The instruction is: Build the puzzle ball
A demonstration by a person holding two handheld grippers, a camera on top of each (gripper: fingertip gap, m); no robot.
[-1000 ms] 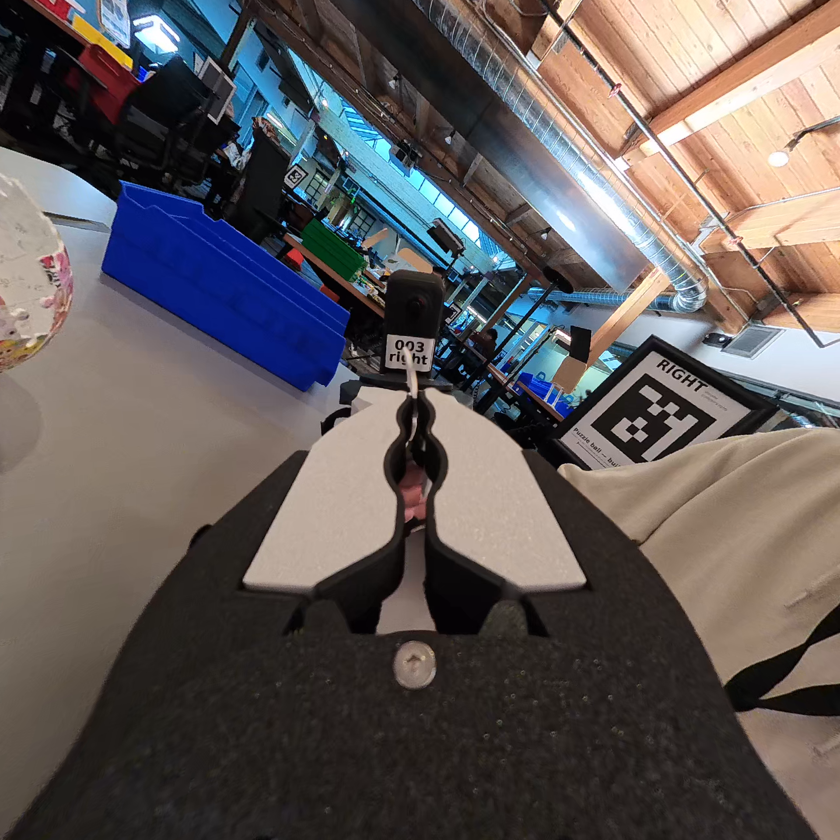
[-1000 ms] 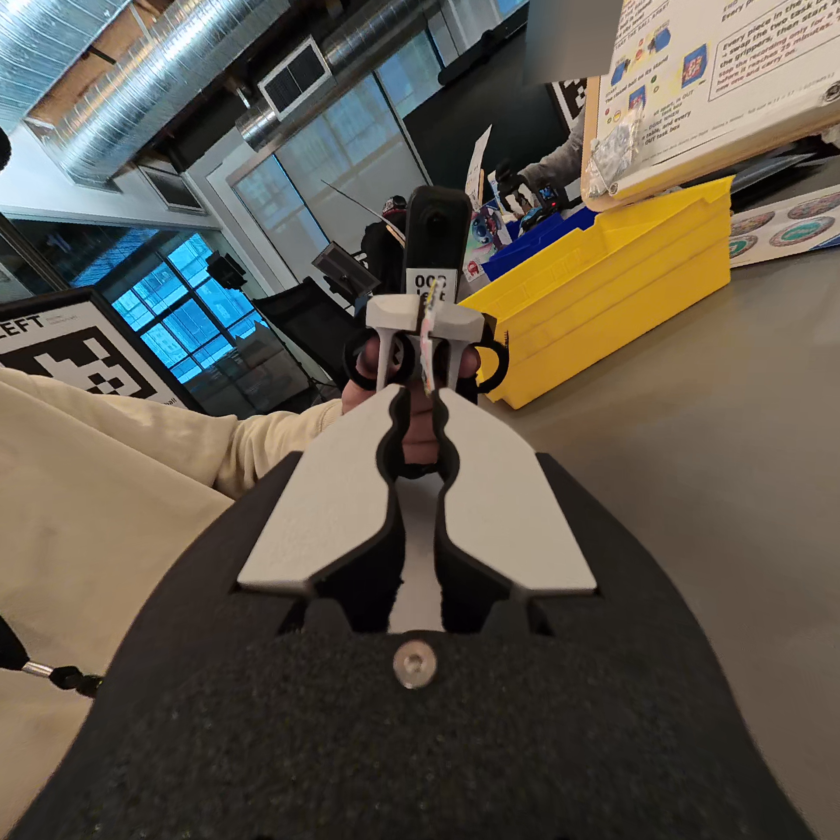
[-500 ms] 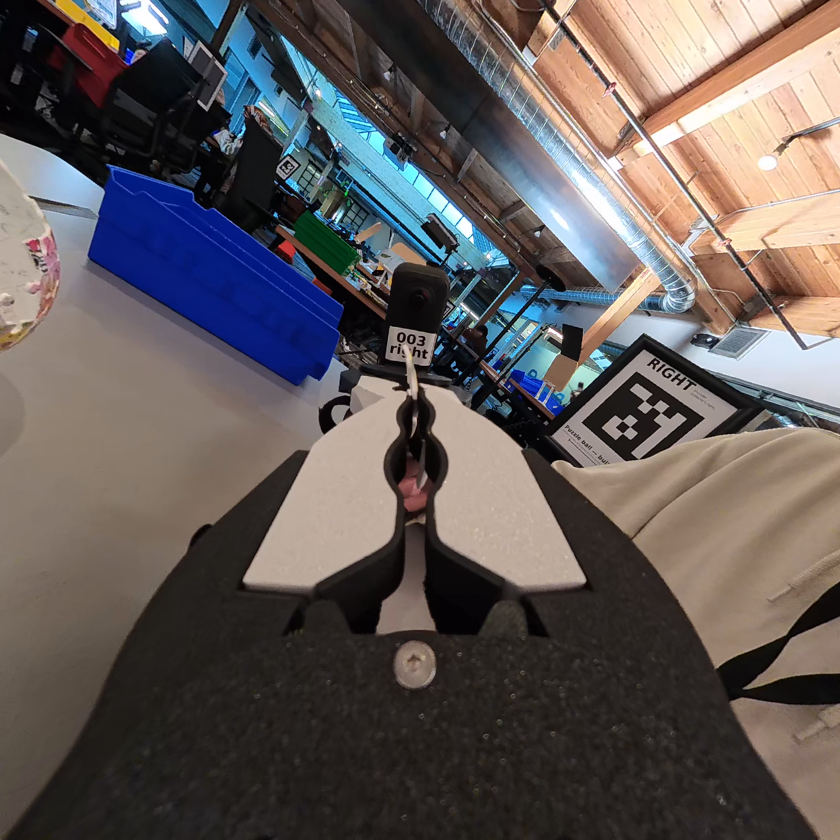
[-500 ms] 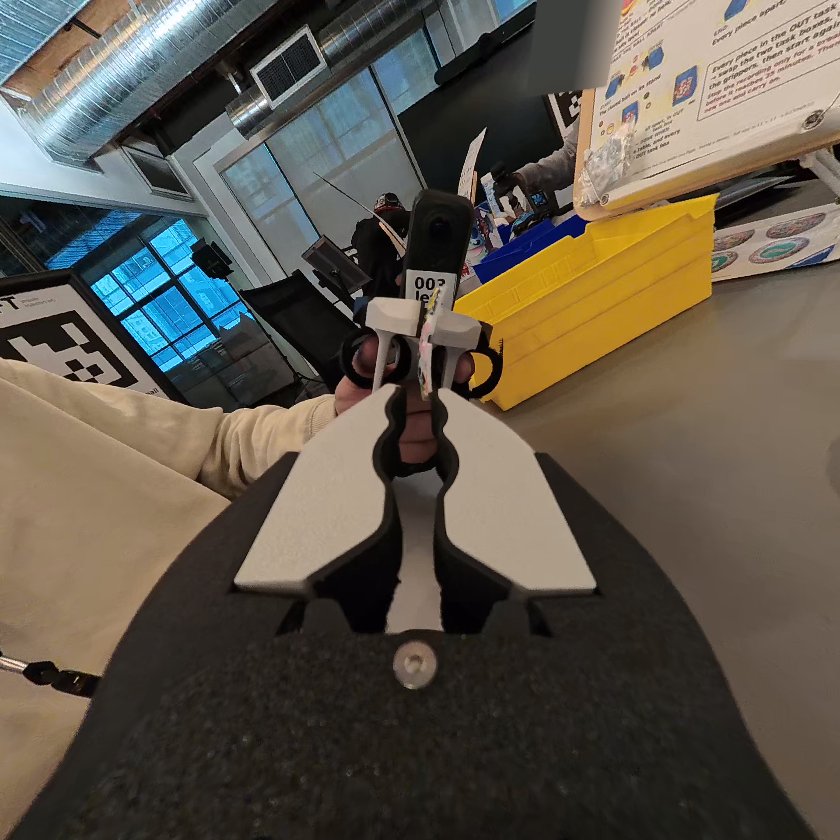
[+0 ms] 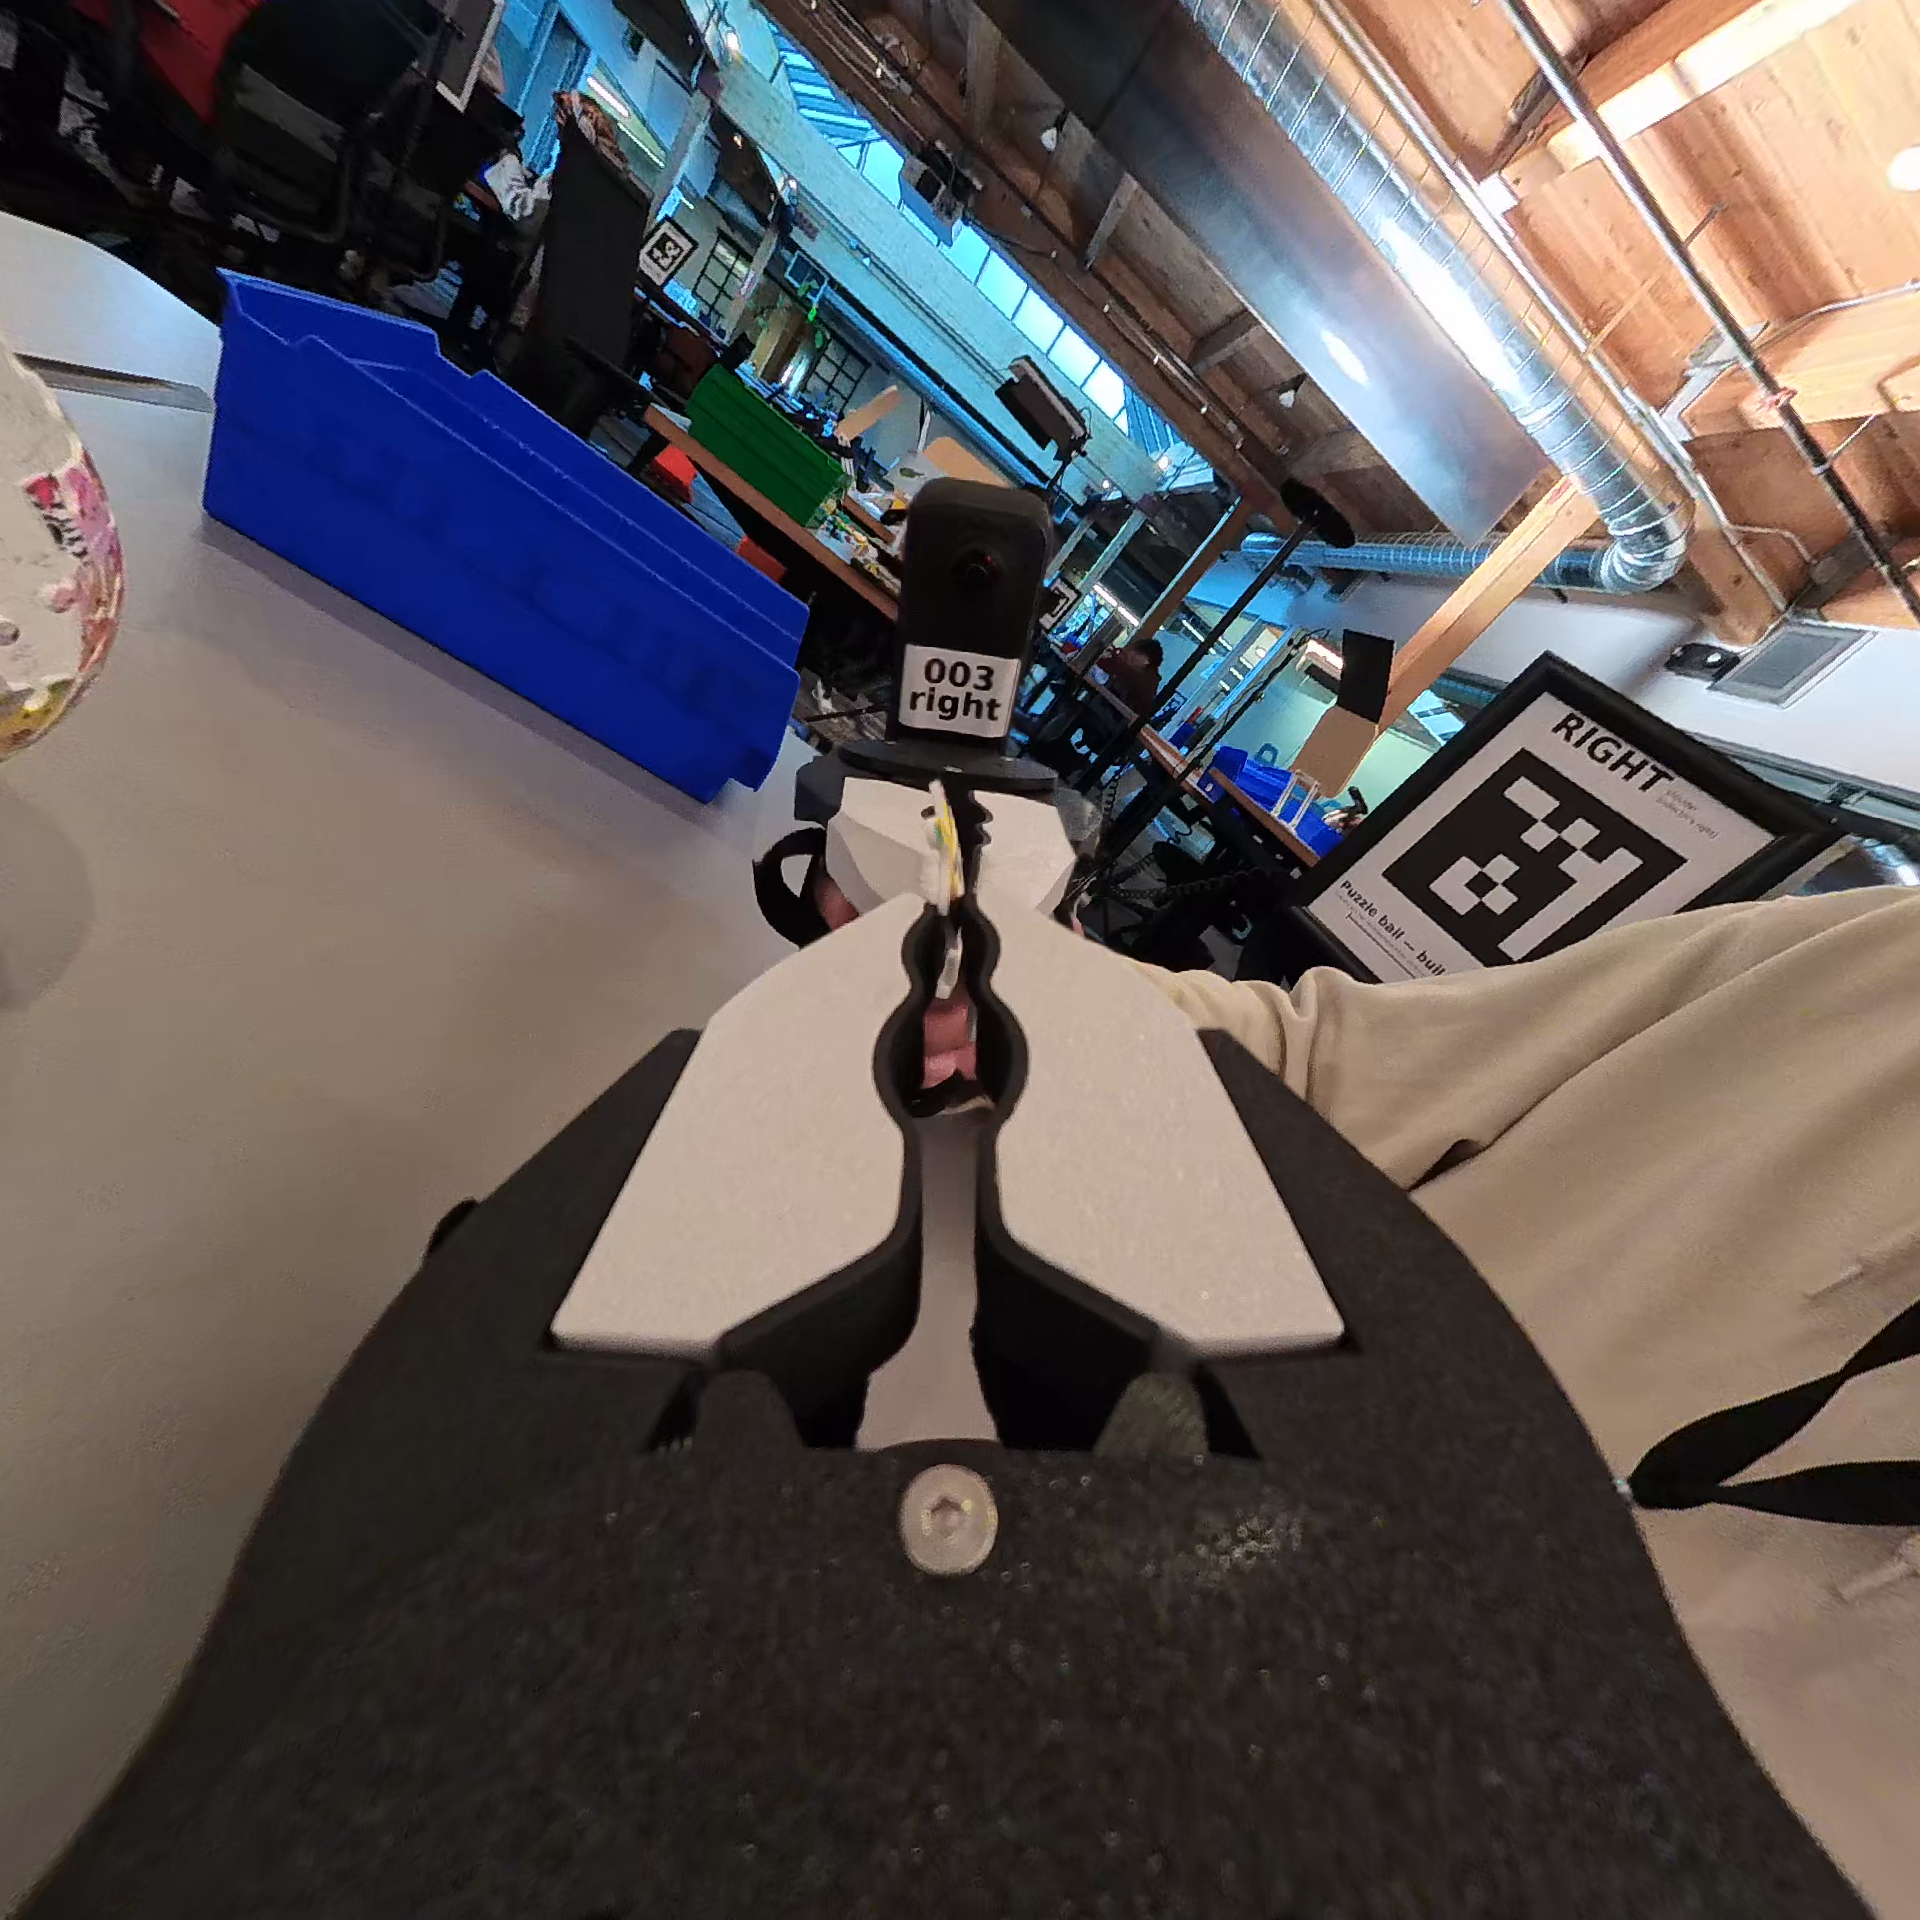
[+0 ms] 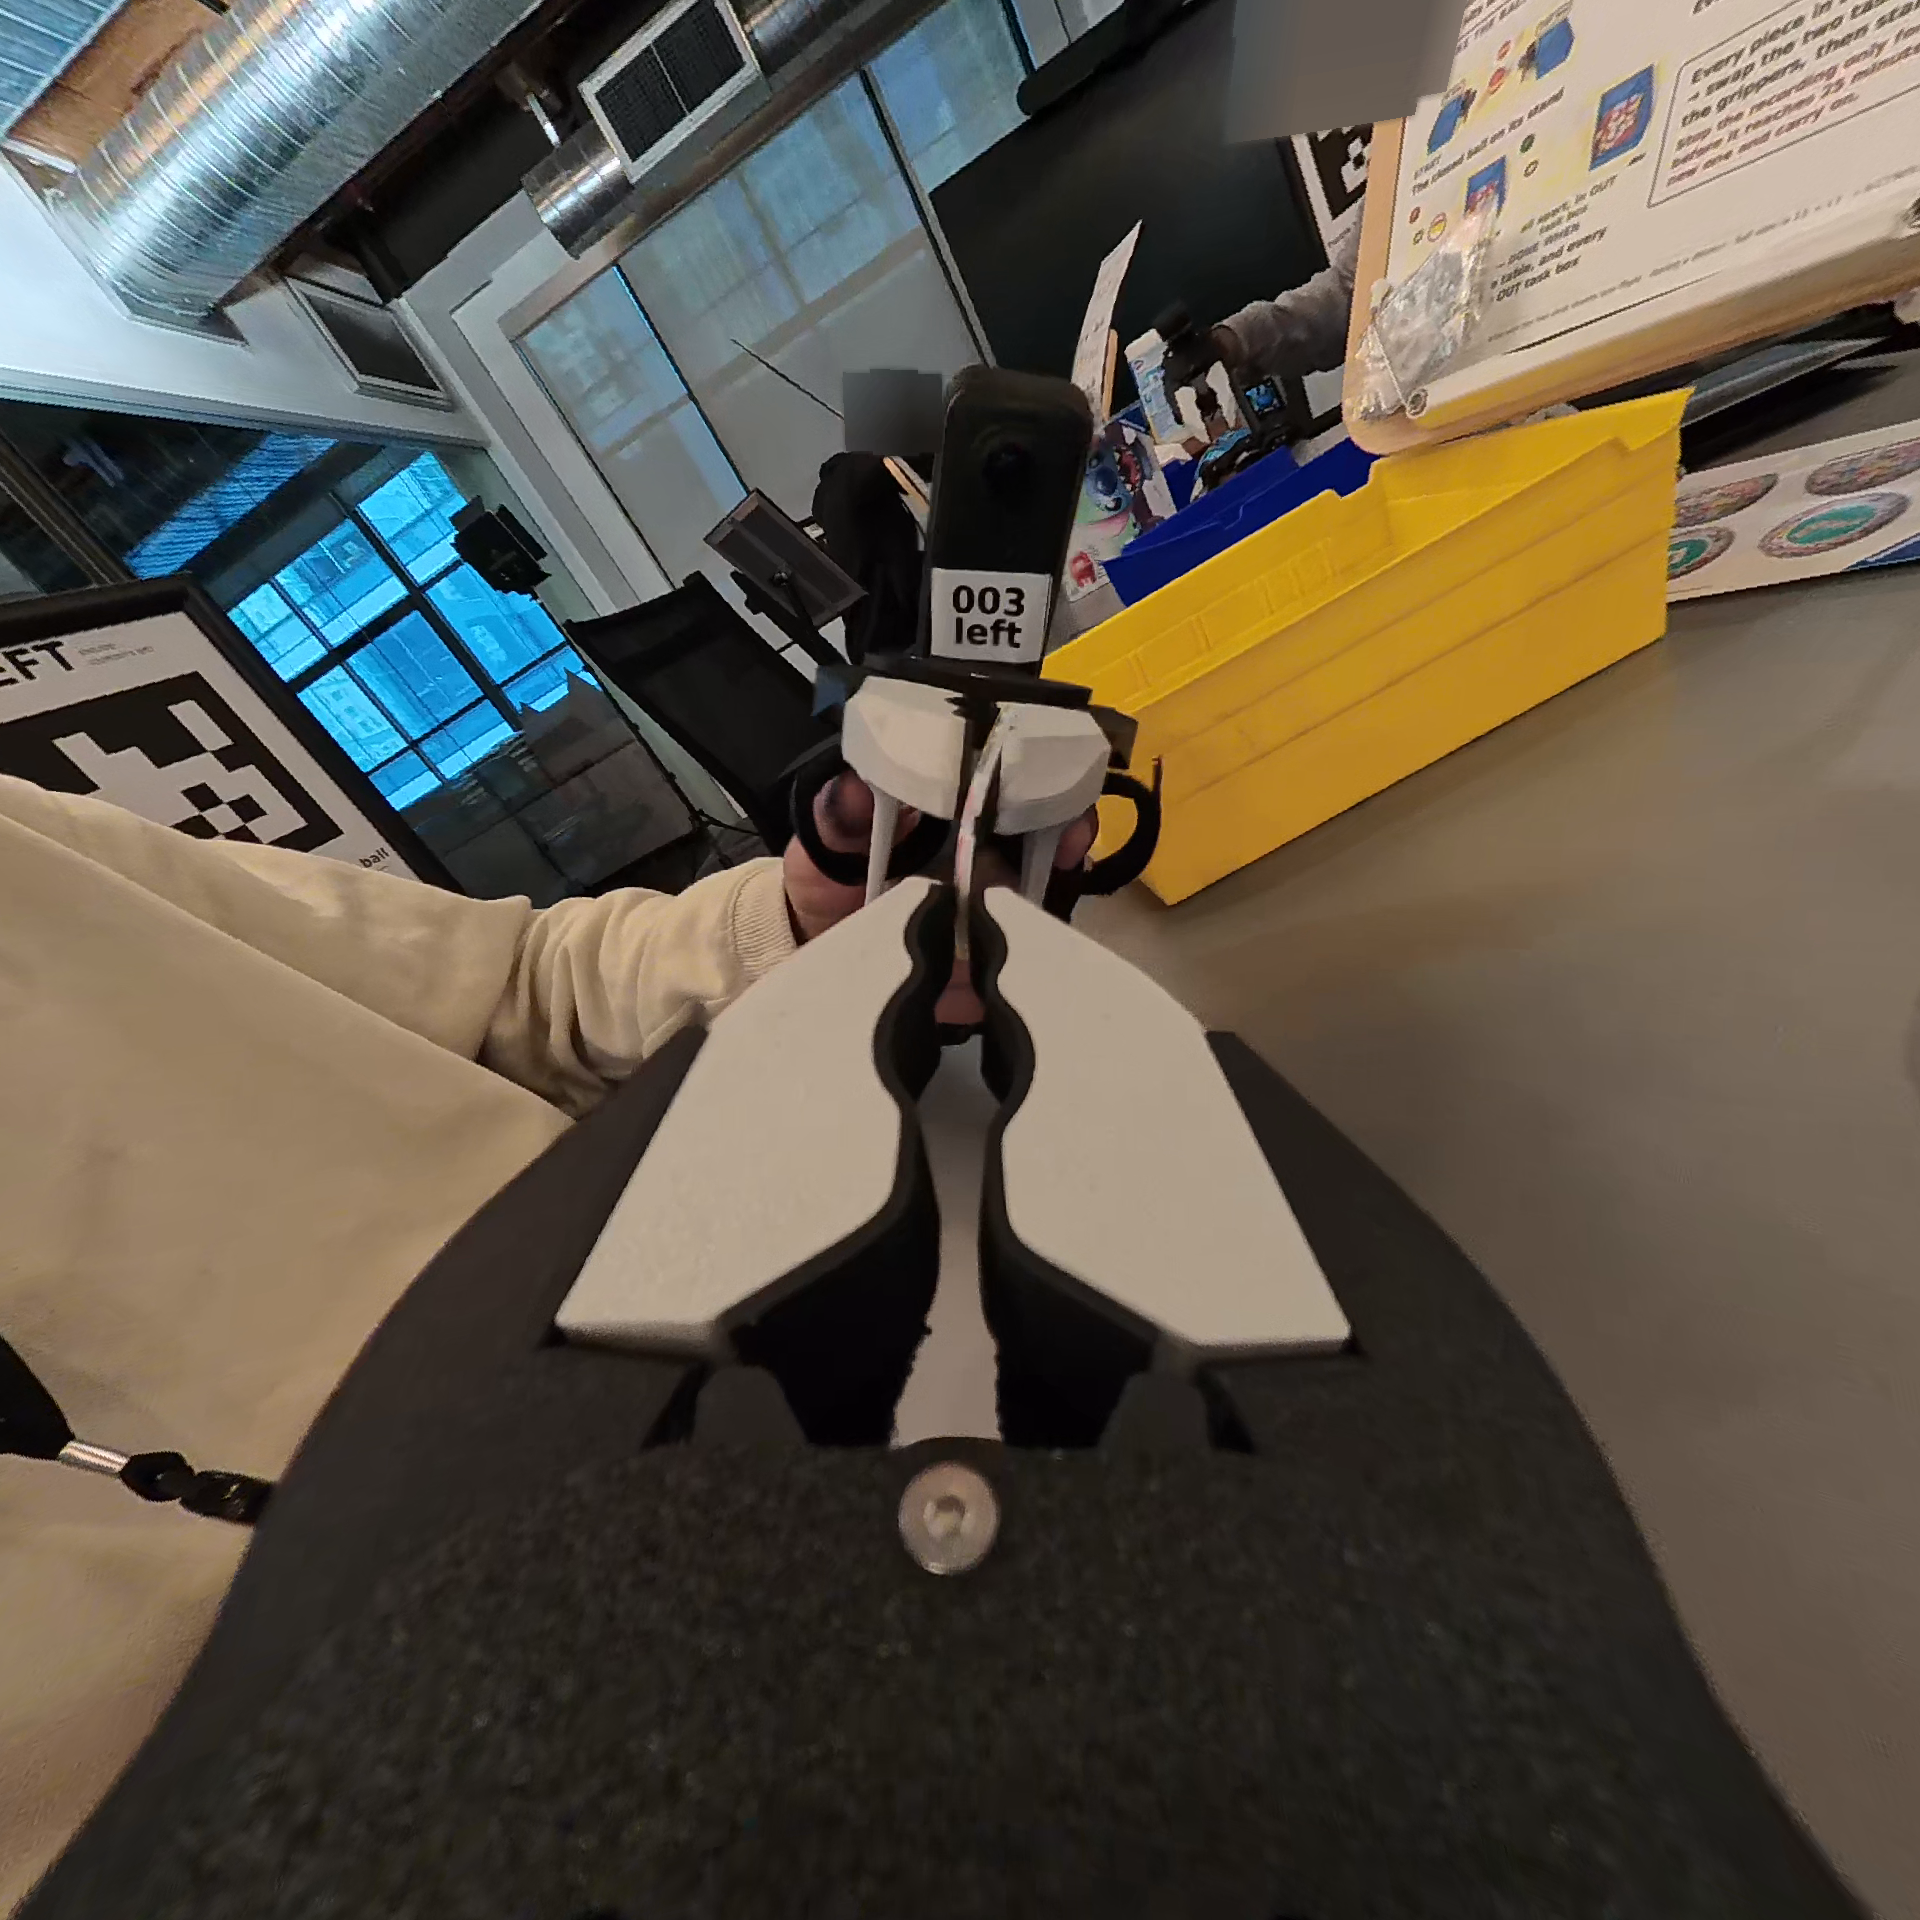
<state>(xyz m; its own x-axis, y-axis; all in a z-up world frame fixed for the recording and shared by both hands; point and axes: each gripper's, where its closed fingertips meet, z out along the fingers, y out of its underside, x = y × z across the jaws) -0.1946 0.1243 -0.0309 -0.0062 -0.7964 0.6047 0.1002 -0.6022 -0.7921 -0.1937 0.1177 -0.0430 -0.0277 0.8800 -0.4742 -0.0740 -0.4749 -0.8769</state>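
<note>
My left gripper (image 5: 943,920) and right gripper (image 6: 961,914) face each other tip to tip above the grey table (image 5: 312,987). Both are shut on a thin colourful puzzle piece (image 5: 940,857), seen edge-on between the tips; it also shows in the right wrist view (image 6: 975,821). I cannot tell whether it is one piece or two joined pieces. The right gripper (image 5: 951,847) shows close ahead in the left wrist view, the left gripper (image 6: 971,774) in the right wrist view. The partly built puzzle ball (image 5: 42,603) stands at the far left, cut off by the frame.
A blue bin (image 5: 488,561) stands behind the ball's side of the table. A yellow bin (image 6: 1403,665) stands at the right under an instruction board (image 6: 1662,156). Framed marker signs (image 5: 1538,862) (image 6: 156,748) and the person's cream sleeves (image 5: 1558,1091) (image 6: 312,1039) are near. My two grippers' fingertips are within a few centimetres of each other. From either gripper's tips it is about 20 cm to the partly built puzzle ball (image 5: 42,603).
The two grippers have drawn slightly closer together, both still shut on the piece. The ball has slid further toward the left edge of the left wrist view.
</note>
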